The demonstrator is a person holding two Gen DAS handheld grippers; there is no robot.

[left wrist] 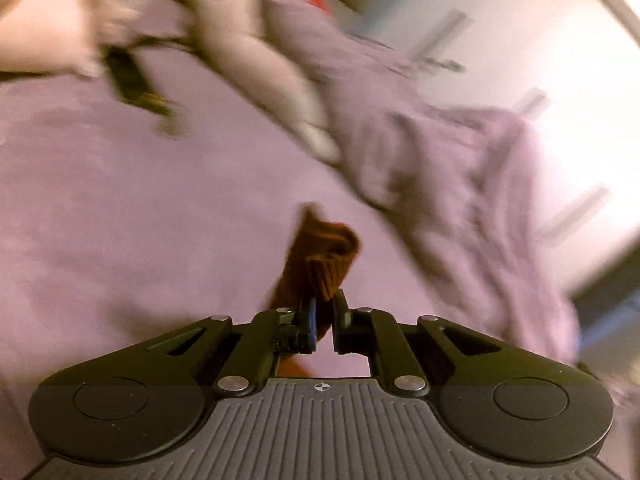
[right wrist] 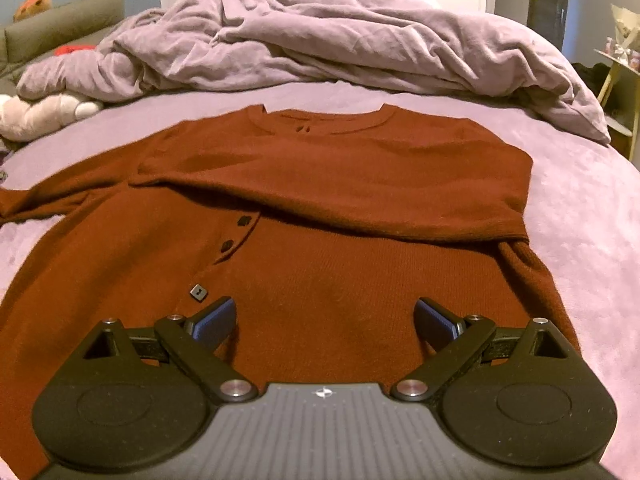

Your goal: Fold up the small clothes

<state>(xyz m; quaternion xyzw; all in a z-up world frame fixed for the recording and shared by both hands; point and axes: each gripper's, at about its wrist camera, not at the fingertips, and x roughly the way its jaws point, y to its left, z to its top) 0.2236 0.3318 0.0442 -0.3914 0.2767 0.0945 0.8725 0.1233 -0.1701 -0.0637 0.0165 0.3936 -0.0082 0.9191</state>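
A rust-brown knit cardigan (right wrist: pixel 320 208) with dark buttons lies flat on the lilac bed sheet (right wrist: pixel 592 216), its right sleeve folded across the chest. My right gripper (right wrist: pixel 324 318) is open and empty, hovering low over the cardigan's lower part. My left gripper (left wrist: pixel 325 312) is shut on a ribbed brown cuff (left wrist: pixel 320 258) of the cardigan's left sleeve, held above the sheet (left wrist: pixel 120 220). The left wrist view is blurred by motion.
A crumpled lilac duvet (right wrist: pixel 340 40) is heaped at the far side of the bed, also in the left wrist view (left wrist: pixel 440 152). A pale plush toy (right wrist: pixel 44 114) lies at the far left. A small side table (right wrist: pixel 620 92) stands at the right of the bed.
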